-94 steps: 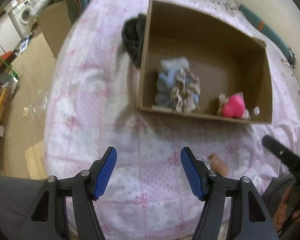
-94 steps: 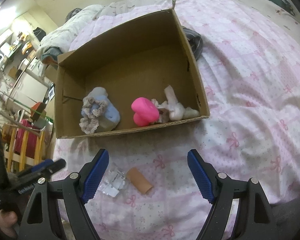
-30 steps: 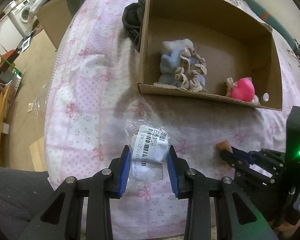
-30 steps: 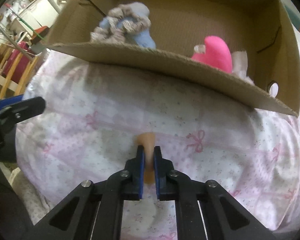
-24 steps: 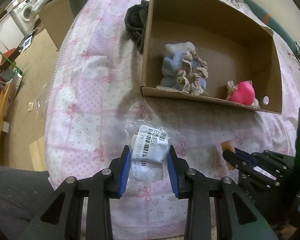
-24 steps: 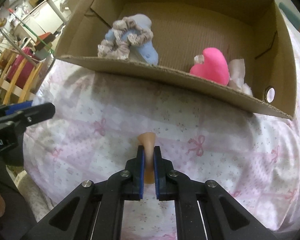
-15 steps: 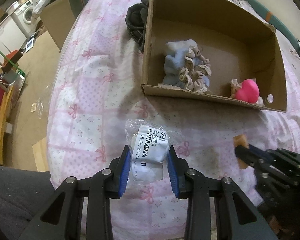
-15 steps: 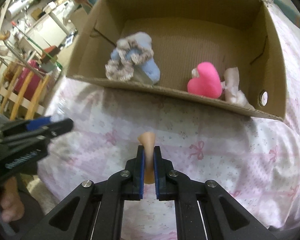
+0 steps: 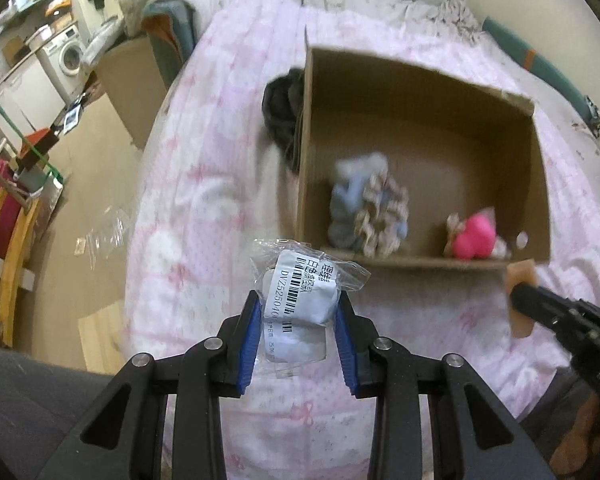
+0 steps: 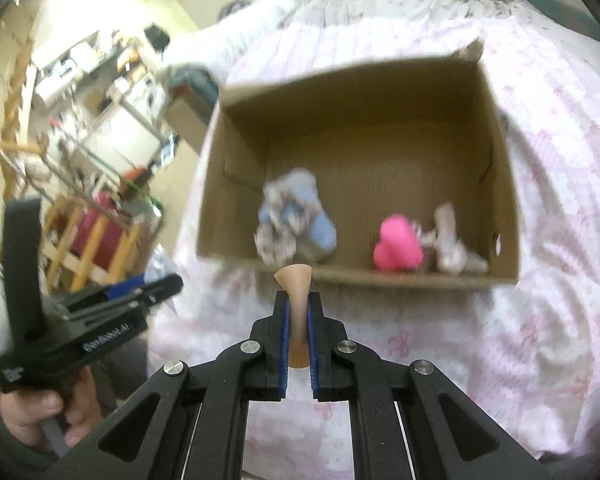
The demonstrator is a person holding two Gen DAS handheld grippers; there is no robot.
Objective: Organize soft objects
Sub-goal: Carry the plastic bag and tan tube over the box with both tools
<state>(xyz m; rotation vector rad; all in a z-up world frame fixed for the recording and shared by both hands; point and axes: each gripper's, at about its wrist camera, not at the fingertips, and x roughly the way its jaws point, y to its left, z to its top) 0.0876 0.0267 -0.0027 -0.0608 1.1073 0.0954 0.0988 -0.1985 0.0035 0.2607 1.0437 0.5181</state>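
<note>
My left gripper (image 9: 298, 312) is shut on a clear plastic packet (image 9: 304, 288) with a barcode label, held above the pink bedspread just short of the cardboard box (image 9: 420, 264). My right gripper (image 10: 298, 312) is shut on a tan soft piece (image 10: 296, 280), squeezed flat, its tip near the box's (image 10: 400, 278) front wall; the tan soft piece (image 9: 521, 280) also shows at the right of the left wrist view. Inside the box lie a blue cloth with a beige scrunchie (image 9: 370, 212), a pink heart (image 10: 398, 248) and a pale plush (image 10: 450, 244).
A dark garment (image 9: 282, 110) lies against the box's left outer wall. The bed's left edge drops to a floor with wooden racks (image 9: 8, 232), a brown carton (image 9: 130, 76) and a washing machine (image 9: 70, 54). A hand (image 10: 40, 412) holds the left gripper's handle.
Both grippers, open over the bed 3.1 s ago, shut on the packet and the tan piece. Over the last second both rose and moved toward the box.
</note>
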